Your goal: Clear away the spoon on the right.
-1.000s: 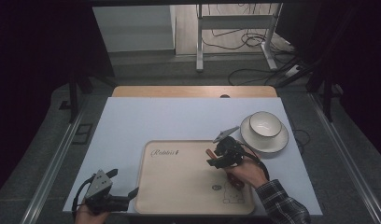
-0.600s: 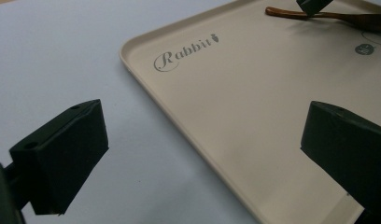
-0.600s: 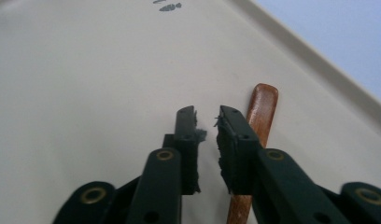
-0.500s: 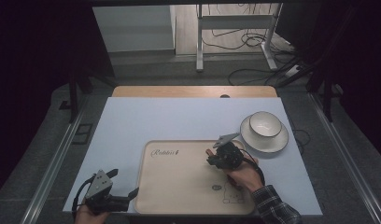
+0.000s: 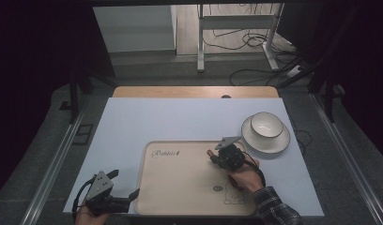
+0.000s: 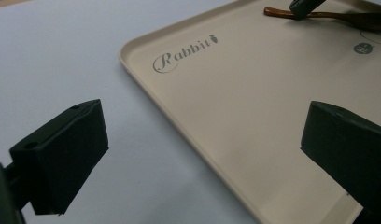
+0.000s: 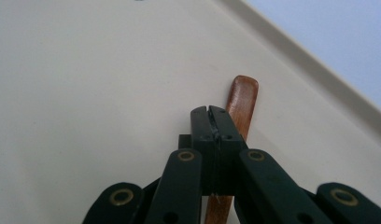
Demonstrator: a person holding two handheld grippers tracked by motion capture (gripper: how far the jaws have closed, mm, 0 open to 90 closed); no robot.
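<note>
A beige tray (image 5: 180, 180) printed "Rabbit" lies on the pale table cover. My right gripper (image 5: 212, 156) is low over the tray's upper right part, shut on the handle of a brown wooden spoon (image 7: 242, 100). The handle's end sticks out past the closed jaws and lies close to the tray (image 7: 86, 70) floor. In the left gripper view the spoon (image 6: 347, 17) runs across the tray's (image 6: 254, 93) far corner. My left gripper (image 5: 124, 184) sits at the tray's near left corner, open, with the tray's rim between its jaws (image 6: 209, 140).
A white bowl (image 5: 266, 124) stands on a white plate (image 5: 265, 140) just right of the tray's far right corner. A wooden strip (image 5: 194, 92) borders the table's far edge. The floor beyond has a metal frame and cables.
My right gripper has come down and slightly toward me with the spoon, from beside the plate to low over the tray. The left gripper has stayed put.
</note>
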